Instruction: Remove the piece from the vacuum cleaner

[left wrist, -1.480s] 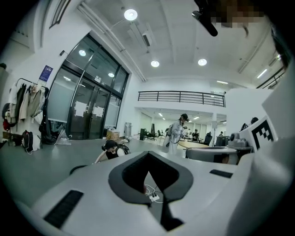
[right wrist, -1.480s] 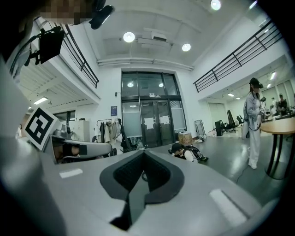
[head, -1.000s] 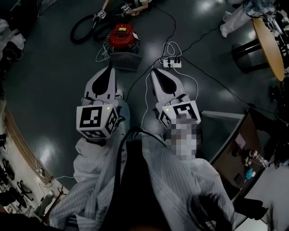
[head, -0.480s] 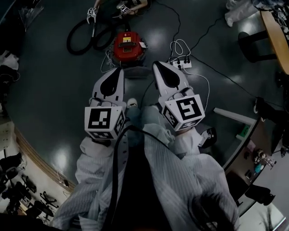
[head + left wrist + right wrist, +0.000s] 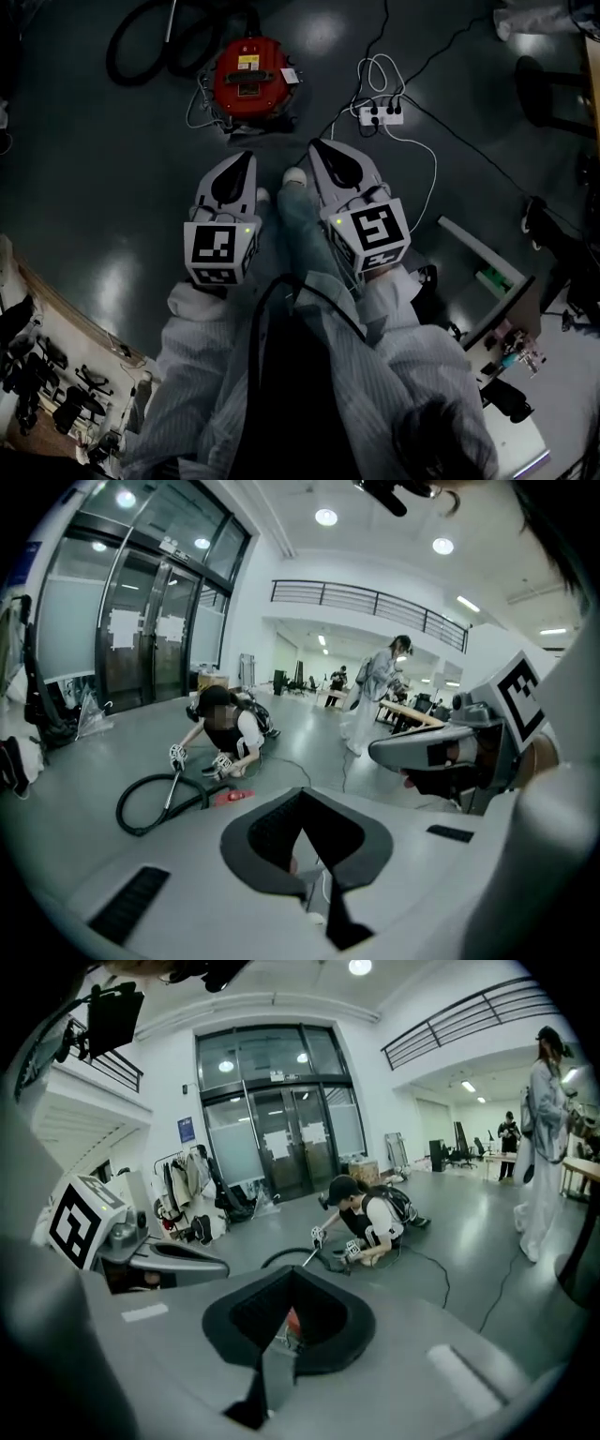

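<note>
Both claws are shut and hold nothing. The left claw (image 5: 246,157) and the right claw (image 5: 316,148) each have the jaws pressed together, as the two gripper views show. In the head view they lie side by side and point to 12 o'clock.

One red canister vacuum cleaner (image 5: 248,80) stands on the dark floor at 12 o'clock from the left claw, well apart from both claws. Its body looks closed from above, so its inside does not show. One black hose (image 5: 120,75) lies coiled at 10 o'clock of it. One white power strip (image 5: 382,114) lies at 3 o'clock of the vacuum cleaner, with white cables running from it. One white shoe (image 5: 294,175) shows between the two claws.

The left gripper view shows two other people: one person (image 5: 223,731) crouches beside a hose, and one standing person (image 5: 375,691) is farther back.
</note>
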The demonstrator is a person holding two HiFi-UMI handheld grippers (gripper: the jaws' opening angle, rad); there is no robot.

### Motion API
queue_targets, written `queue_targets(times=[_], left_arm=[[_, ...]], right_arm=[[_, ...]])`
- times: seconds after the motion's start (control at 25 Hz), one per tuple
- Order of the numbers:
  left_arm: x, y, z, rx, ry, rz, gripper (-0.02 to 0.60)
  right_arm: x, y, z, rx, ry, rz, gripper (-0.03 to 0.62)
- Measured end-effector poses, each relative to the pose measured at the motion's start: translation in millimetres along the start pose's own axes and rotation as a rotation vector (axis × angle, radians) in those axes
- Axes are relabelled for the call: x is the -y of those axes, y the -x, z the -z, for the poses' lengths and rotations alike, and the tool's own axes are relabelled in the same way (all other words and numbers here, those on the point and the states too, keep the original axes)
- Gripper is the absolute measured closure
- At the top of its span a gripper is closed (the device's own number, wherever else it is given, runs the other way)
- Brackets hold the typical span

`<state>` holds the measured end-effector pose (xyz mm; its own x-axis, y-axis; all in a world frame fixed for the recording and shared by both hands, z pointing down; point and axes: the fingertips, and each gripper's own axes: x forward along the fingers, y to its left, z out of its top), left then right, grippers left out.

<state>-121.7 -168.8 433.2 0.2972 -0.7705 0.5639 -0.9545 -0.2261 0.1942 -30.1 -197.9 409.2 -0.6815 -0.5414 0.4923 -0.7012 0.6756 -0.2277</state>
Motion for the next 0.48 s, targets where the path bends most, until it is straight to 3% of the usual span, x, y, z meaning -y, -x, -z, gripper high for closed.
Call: queue_targets(times=[0.2,0.48], left_arm=[[-26,-78,73,-0.147,-0.05,-0.018,0.577],[-48,-164,181,-0.339,-0.186,0.067,0.576]], right_arm=[[46,-68,86,-0.16,-0.028,-0.041,0.594],[92,-164,192,-0.334,-0.077,-0.08,0.594]])
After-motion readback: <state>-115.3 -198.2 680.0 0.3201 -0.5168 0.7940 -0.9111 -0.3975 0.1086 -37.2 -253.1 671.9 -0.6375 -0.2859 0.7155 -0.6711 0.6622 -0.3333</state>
